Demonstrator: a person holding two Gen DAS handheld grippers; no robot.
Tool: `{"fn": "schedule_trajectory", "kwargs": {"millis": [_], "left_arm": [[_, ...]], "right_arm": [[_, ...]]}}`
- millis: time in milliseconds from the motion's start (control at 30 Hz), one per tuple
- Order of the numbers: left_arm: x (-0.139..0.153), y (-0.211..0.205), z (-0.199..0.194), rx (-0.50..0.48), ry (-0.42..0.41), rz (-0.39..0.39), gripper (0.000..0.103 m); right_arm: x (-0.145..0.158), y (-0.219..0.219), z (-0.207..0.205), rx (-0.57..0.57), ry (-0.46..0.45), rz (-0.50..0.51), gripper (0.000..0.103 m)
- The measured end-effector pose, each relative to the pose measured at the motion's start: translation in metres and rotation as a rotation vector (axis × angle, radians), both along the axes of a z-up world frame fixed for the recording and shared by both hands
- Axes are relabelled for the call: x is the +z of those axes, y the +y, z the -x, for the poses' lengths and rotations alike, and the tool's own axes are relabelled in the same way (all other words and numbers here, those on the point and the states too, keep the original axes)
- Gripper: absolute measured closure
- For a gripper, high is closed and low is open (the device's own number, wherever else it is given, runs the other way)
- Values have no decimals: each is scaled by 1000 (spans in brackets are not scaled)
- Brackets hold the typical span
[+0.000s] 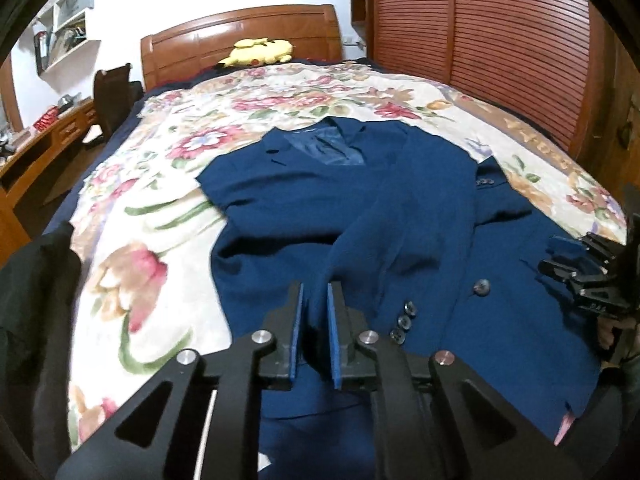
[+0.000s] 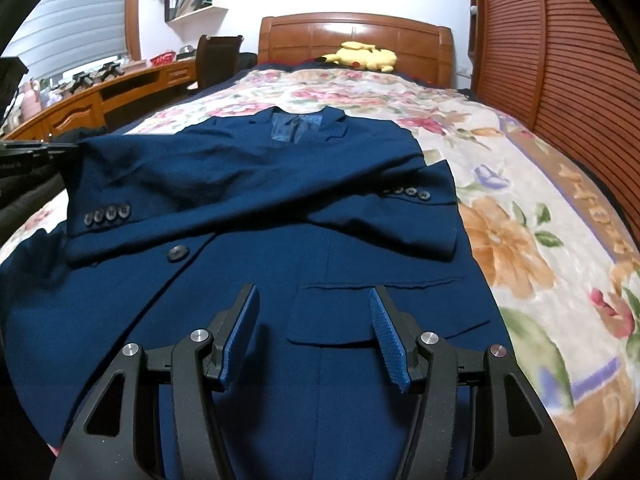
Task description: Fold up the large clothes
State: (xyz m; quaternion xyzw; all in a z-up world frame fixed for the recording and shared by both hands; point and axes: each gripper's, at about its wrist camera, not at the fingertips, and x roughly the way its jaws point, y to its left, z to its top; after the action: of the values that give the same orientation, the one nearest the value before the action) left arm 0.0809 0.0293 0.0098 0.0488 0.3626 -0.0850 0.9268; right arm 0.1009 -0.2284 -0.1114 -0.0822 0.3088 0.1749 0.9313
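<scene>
A wide bed (image 2: 532, 184) with a flowered blanket (image 1: 168, 184) fills most of both views, and its near edge is cut off by the frames. On the blanket lies a dark blue suit jacket (image 2: 280, 264), front side up, with its collar toward the wooden headboard (image 2: 356, 36). The bottom hem of the jacket is hidden behind the gripper bodies in both views.

One sleeve (image 2: 400, 208) is folded across the chest, and its cuff with small buttons lies near the right edge of the jacket. The other sleeve (image 2: 132, 196) is raised from the bed at the left side of the right wrist view. In the left wrist view its cloth runs up between the blue pads of the left gripper (image 1: 316, 320); the fingers are close together and clamped on this sleeve, although a small gap with cloth is seen between the pads.

The right gripper (image 2: 314, 320) hovers above the lower front of the jacket, near the pocket flap (image 2: 352, 316). Its fingers stand apart and hold nothing.

A yellow plush toy (image 2: 366, 56) lies at the headboard. A wooden bench (image 2: 100, 92) at the left carries small things that are too blurred to name.
</scene>
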Motion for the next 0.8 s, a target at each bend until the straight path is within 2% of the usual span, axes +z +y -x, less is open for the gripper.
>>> {"fn": "schedule_trajectory", "kwargs": {"millis": [33,100,200,300,400,800], "left_arm": [[-1,1,3,0,-9,-6,88],[-1,2,8,-4,-19,-7,75],[-1,3,18,-12,-36,2,64],[-2,3,28,-16,-47,16,58],[-5,1,38,-16,-54,14,54],[-22,-8,64,-4,-64,16,54]], "right_arm": [[0,0,0,0,1,1,45],[-1,0,-1,0,5,5,45],[-1,1,-2,1,12,11,45],[-4,3,-3,1,24,23,45],[-7,3,-8,7,44,34,45],[-20,7,-15,20,120,67,39]]}}
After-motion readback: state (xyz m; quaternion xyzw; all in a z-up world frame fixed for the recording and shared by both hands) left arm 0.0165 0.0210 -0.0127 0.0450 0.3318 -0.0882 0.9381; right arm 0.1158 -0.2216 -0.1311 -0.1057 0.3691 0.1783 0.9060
